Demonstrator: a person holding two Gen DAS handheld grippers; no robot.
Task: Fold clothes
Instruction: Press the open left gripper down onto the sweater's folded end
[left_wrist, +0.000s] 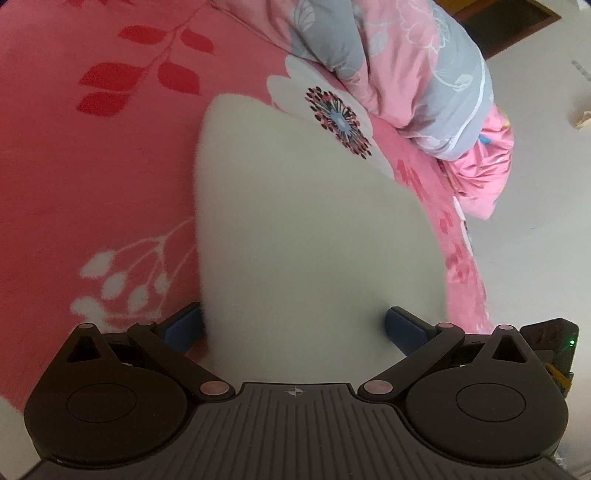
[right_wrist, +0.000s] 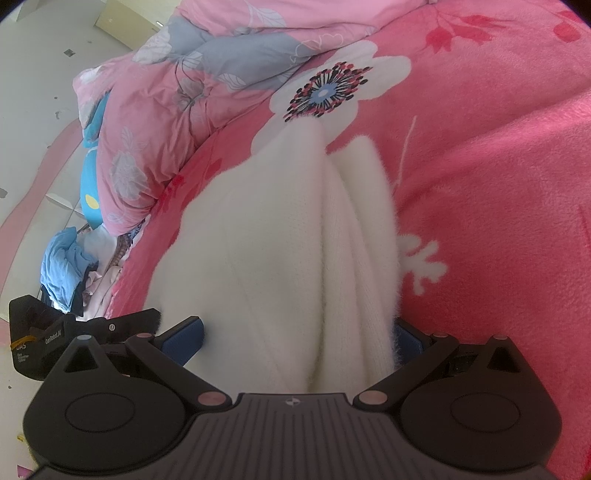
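Note:
A white fuzzy garment (left_wrist: 295, 229) lies on a pink flowered bedspread (left_wrist: 92, 184). In the left wrist view it fills the middle and runs down between the fingers of my left gripper (left_wrist: 294, 326), whose jaws stand wide apart around it. In the right wrist view the same white garment (right_wrist: 280, 251) shows several lengthwise folds and passes between the wide-apart jaws of my right gripper (right_wrist: 299, 334). The blue pads (right_wrist: 186, 338) sit beside the cloth without pinching it. The other gripper's black body (right_wrist: 40, 347) shows at the left.
A bunched pink and grey floral quilt (left_wrist: 417, 74) lies at the far side of the bed, also in the right wrist view (right_wrist: 177, 85). The bed edge drops to a pale floor (left_wrist: 546, 221). A pile of blue and mixed clothes (right_wrist: 66, 266) lies beside the bed.

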